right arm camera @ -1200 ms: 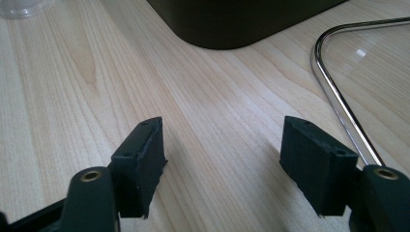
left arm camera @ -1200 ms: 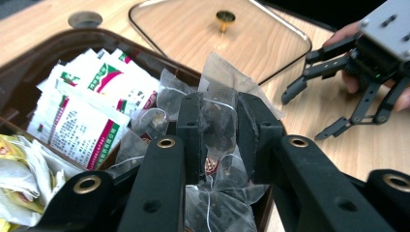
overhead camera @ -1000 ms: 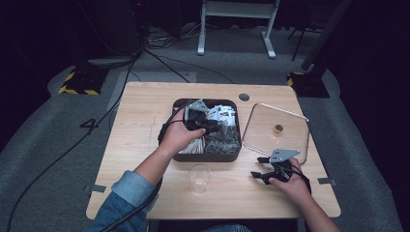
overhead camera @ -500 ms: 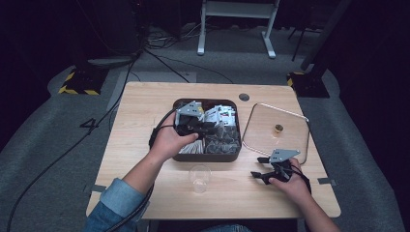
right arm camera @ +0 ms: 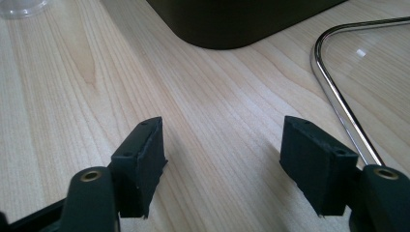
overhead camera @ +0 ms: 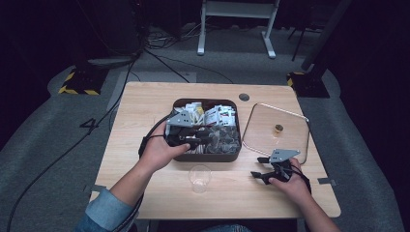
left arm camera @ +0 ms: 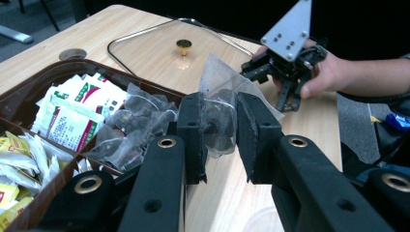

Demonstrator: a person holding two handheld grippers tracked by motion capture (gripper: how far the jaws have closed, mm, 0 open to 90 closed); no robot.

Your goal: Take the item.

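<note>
While the left gripper (left arm camera: 217, 140) has its jaws clenched on a clear sachet (left arm camera: 222, 104) above the tray (overhead camera: 180, 155) edge, the limp, light film looks slippery, best pinched mid-body; right gripper (right arm camera: 222, 164) rests released on the worktop (right arm camera: 72, 72).

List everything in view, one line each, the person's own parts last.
Light wooden table: one, centre.
Dark brown compartment box: one, mid-table, holding packets.
White-and-green paper sachets: several, in the box.
Clear bags of dark contents: several, in the box.
Clear plastic cup: one, before the box.
Glass lid with a gold knob: one, right of the box.
Left hand-held gripper: black, shut on a clear bag.
Right hand-held gripper: black, open, above the table.
</note>
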